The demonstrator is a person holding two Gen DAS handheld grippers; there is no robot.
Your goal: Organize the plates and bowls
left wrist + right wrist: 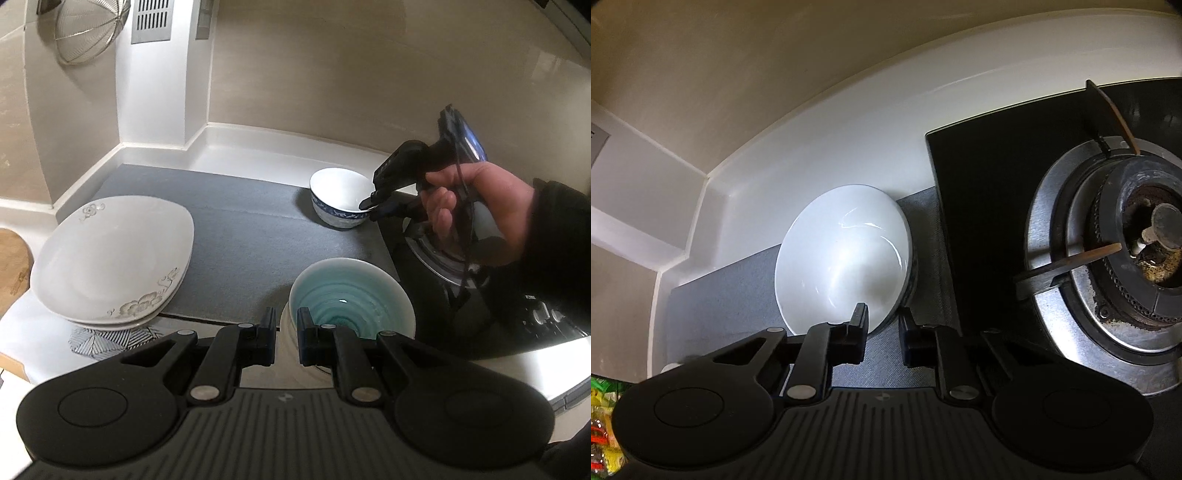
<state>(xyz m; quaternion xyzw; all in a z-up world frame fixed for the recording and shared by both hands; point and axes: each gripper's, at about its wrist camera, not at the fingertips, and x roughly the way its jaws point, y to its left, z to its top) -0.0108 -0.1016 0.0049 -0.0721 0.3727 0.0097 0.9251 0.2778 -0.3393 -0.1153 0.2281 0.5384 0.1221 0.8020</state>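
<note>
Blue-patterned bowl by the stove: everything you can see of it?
The bowl is small, round and looks ceramic, with a glossy white, empty inside and a blue-and-white patterned band outside. It stands upright on the far right corner of the grey mat, close beside the black stove. The right gripper is closed on its near rim, one finger inside and one outside. Nothing else touches it.

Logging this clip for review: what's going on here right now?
A person is sorting dishes on a kitchen counter beside a gas stove, a gripper in each hand. The left gripper has its jaws shut on the rim of a teal bowl. The right gripper is clamped on the rim of a white bowl with a blue pattern on the grey mat. Two square plates sit stacked to the left.
</note>
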